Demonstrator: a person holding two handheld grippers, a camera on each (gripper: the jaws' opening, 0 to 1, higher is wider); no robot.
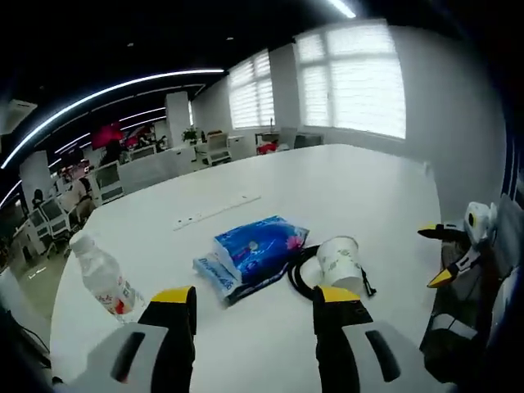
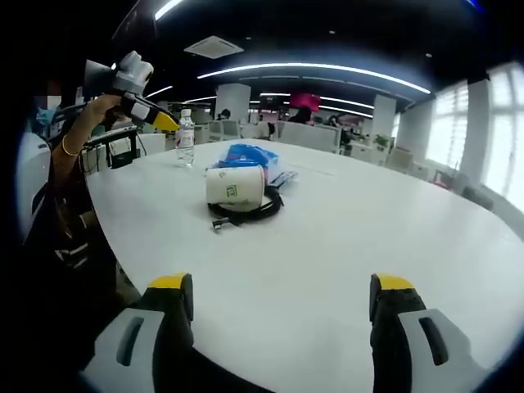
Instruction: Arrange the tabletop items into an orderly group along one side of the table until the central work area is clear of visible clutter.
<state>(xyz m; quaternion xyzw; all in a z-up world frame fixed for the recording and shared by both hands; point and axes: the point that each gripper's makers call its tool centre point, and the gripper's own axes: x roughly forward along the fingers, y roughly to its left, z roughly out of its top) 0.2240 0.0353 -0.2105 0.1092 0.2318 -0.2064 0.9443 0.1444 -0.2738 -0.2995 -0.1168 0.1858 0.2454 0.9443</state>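
Both tongs (image 1: 255,304) (image 2: 282,296) apart, empty. Cup (image 2: 235,185) logo, bottle (image 1: 105,279) label unreadable.

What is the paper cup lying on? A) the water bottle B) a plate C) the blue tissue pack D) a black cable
D: the cup lies on its side on the coiled black cable, with the tissue pack beside it and the bottle standing apart.
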